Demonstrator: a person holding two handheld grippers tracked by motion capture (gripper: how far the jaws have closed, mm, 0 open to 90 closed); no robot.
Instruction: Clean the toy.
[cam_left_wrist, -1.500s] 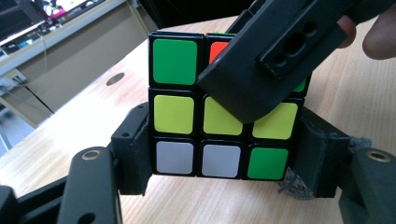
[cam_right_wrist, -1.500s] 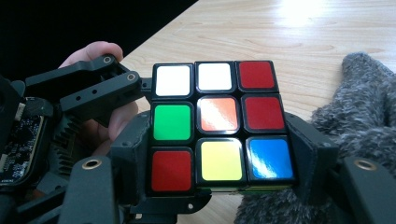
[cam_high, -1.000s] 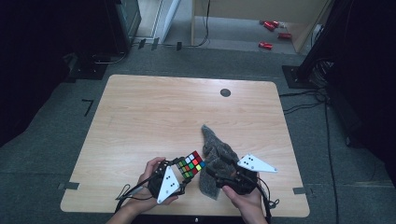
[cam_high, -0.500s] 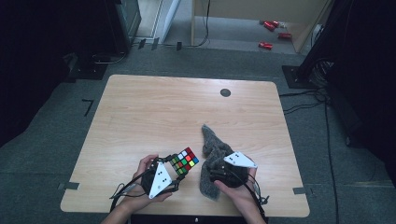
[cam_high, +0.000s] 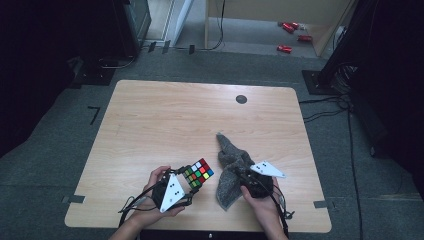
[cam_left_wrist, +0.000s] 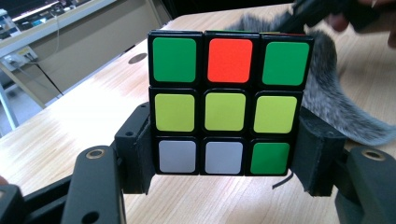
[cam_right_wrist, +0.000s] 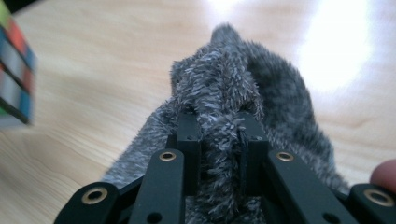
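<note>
A scrambled colour cube (cam_high: 198, 174) is held just above the table's near edge, and my left gripper (cam_high: 192, 181) is shut on it. In the left gripper view the cube (cam_left_wrist: 229, 102) shows a green, red, yellow and white face, with both pads pressed on its lower sides. A grey fuzzy cloth (cam_high: 229, 156) lies crumpled to the cube's right. My right gripper (cam_high: 248, 179) sits on its near part. Its jaws have just been closing, and in the right gripper view they (cam_right_wrist: 219, 135) pinch a raised fold of the cloth (cam_right_wrist: 233, 74).
The wooden table (cam_high: 165, 120) has a small black round cap (cam_high: 241, 99) near its far edge. Cables trail from both grippers over the near edge. Red objects (cam_high: 285, 48) lie on the floor beyond the table, and dark equipment stands at both sides.
The right gripper has sunk onto the cloth, shifted slightly left, and closed on a fold of it. The left gripper and the cube have stayed where they were.
</note>
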